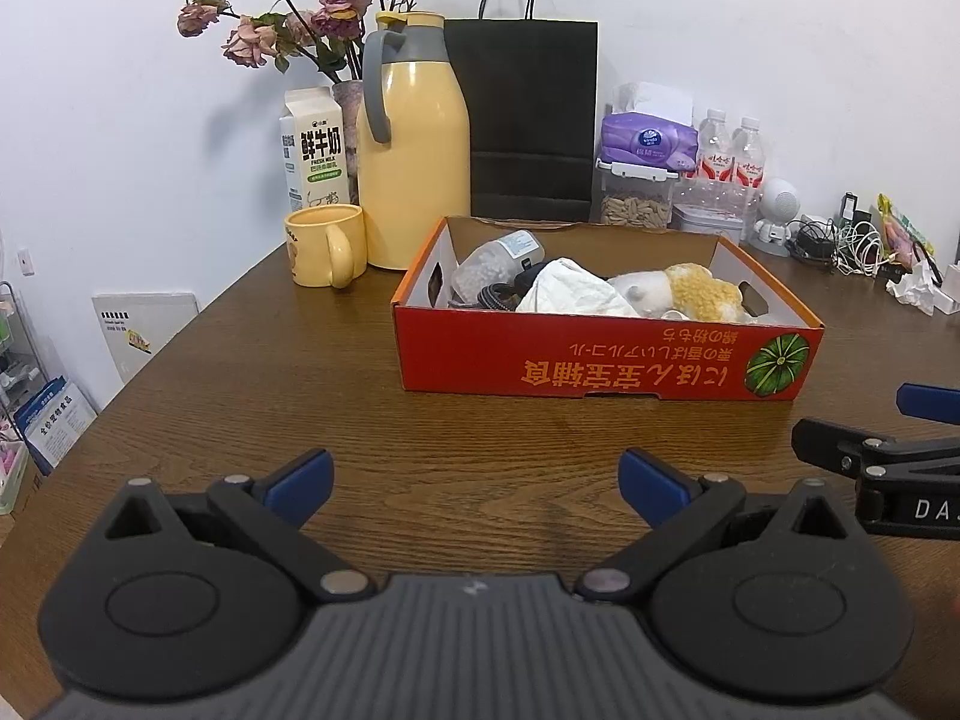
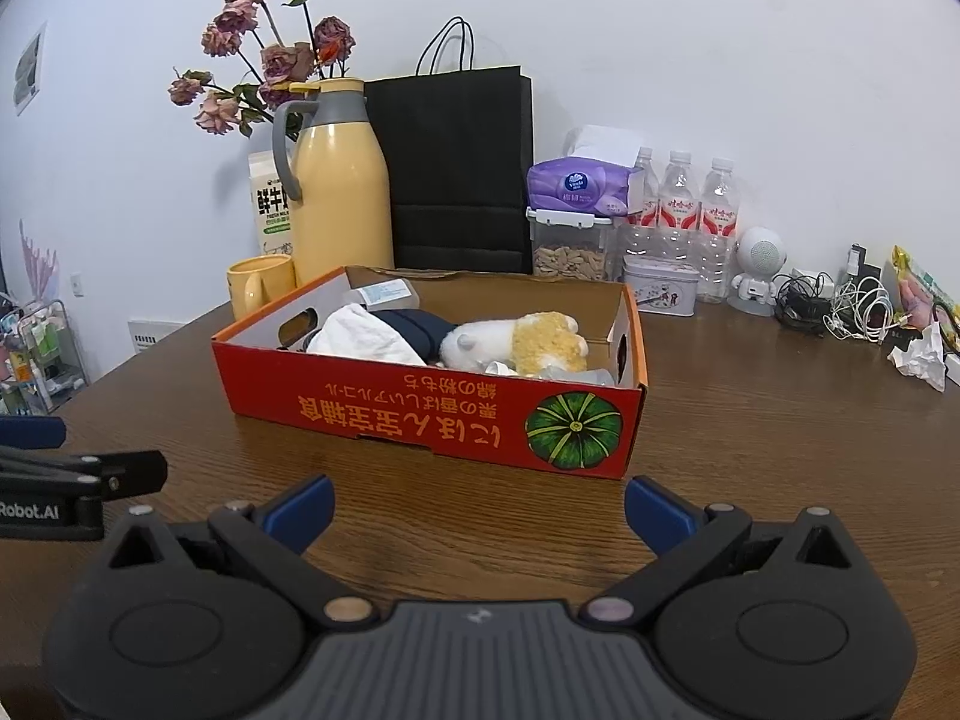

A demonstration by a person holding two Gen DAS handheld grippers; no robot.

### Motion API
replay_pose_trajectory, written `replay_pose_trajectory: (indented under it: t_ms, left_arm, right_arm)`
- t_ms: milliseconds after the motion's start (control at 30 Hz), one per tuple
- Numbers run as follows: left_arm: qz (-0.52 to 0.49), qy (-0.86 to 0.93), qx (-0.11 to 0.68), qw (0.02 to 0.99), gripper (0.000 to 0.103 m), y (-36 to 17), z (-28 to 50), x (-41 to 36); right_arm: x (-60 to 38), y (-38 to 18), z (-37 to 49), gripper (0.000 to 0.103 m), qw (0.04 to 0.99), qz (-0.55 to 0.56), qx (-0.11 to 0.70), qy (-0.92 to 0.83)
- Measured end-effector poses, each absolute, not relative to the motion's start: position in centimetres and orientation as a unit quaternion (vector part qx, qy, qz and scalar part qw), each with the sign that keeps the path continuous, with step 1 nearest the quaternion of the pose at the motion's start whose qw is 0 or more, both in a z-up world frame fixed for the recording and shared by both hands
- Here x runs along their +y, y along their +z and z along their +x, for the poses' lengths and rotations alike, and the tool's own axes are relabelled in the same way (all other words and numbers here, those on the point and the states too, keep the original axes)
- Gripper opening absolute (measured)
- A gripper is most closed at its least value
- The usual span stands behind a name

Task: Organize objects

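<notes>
A red cardboard box (image 1: 600, 363) (image 2: 420, 414) with a green pumpkin print sits mid-table. Inside lie a white cloth (image 1: 570, 291) (image 2: 366, 333), a yellow and white plush toy (image 1: 690, 291) (image 2: 528, 339), a clear jar (image 1: 498, 261) and dark items. My left gripper (image 1: 477, 480) hovers open over the bare wood in front of the box, holding nothing. My right gripper (image 2: 480, 507) is open too, just short of the box's near wall. Each gripper shows at the edge of the other's view: the right gripper (image 1: 870, 456) and the left gripper (image 2: 78, 480).
Along the wall stand a yellow mug (image 1: 327, 246), yellow thermos (image 1: 414, 144), milk carton (image 1: 315, 150), dried roses (image 1: 312, 6), black paper bag (image 1: 528, 114), tissue pack (image 1: 651, 141), seed container (image 2: 570, 246), water bottles (image 2: 681, 204), a tin (image 2: 660, 291), a white robot figure (image 2: 759, 264) and tangled cables (image 2: 840, 306).
</notes>
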State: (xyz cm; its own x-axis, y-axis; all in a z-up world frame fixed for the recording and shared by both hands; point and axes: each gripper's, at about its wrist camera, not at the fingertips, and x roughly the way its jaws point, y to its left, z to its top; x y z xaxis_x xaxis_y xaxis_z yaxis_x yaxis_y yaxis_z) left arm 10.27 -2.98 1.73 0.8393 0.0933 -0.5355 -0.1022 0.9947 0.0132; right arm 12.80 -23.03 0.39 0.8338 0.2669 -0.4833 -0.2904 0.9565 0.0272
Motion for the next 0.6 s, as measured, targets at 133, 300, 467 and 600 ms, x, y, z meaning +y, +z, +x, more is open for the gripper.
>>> replay_pose_trajectory:
  t_ms: [133,300,467,600]
  left_arm:
    - [-0.008,0.051,0.279,0.959,0.103,1.73,10.29,-2.97]
    - [-0.008,0.051,0.279,0.959,0.103,1.74,10.29,-2.95]
    - [-0.008,0.051,0.278,0.959,0.103,1.81,10.29,-2.98]
    - [-0.008,0.051,0.278,0.959,0.103,1.82,10.26,-3.0]
  right_arm:
    - [-23.03,0.38,12.81,0.103,0.957,-0.024,0.249,0.146]
    - [-23.13,0.12,12.87,0.103,0.957,-0.025,0.251,0.146]
    - [-23.16,0.11,12.86,0.103,0.957,-0.026,0.251,0.146]
    - [-23.12,0.16,12.88,0.103,0.957,-0.025,0.251,0.147]
